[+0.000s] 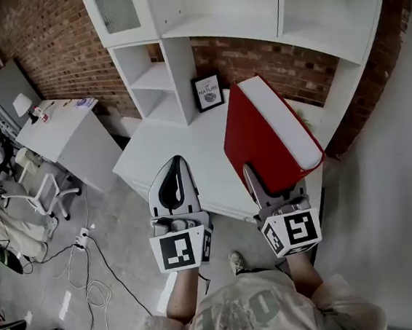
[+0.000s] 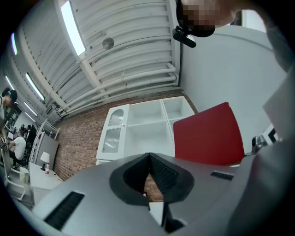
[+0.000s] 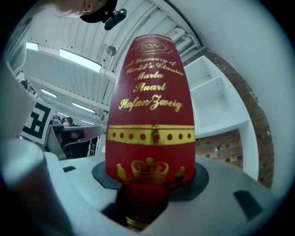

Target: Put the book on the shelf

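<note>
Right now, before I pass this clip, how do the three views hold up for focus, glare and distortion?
Head view: sharp, evenly lit, white shelf unit slightly bowed. Left gripper view: strong fisheye, dark corners, ceiling strip light blown out, left tool soft up close. Right gripper view: red hardcover book bulges barrel-like, gold title legible, spine base blurred in the right tool.

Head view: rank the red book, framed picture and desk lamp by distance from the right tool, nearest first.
1. Red book: clamped in the right tool.
2. Framed picture: ahead-left, on the counter.
3. Desk lamp: far left, on the side desk.
</note>
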Available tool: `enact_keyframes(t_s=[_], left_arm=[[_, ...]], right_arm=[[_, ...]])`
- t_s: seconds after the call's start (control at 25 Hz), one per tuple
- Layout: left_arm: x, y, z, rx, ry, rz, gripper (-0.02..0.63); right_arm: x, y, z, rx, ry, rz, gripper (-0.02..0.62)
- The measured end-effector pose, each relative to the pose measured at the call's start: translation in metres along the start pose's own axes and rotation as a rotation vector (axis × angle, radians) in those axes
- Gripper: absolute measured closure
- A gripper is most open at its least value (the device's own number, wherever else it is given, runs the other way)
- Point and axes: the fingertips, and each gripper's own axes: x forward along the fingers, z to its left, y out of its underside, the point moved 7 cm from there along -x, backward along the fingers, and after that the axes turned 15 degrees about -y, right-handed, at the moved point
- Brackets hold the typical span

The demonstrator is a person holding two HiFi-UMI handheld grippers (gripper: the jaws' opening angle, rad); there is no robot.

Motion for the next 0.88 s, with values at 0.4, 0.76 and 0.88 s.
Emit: enact_keyframes(t_s=[0.4, 0.76, 0.88], left_arm=[[0.101, 0.037, -0.016, -0.013, 0.036, 0.015, 0.594], [0.171, 0.065, -0.028, -0.073, 0.194, 0.014, 0.594], [0.195, 0.078, -0.03, -0.087, 0.239, 0.017, 0.594]], right_arm=[[0.065, 0.002, -0.068, 0.024, 0.081, -0.027, 0.35], [0.096, 0.01, -0.098, 0.001, 0.277, -0.008, 0.35], [0.11, 0.017, -0.105, -0.007, 0.339, -0.003, 0.35]])
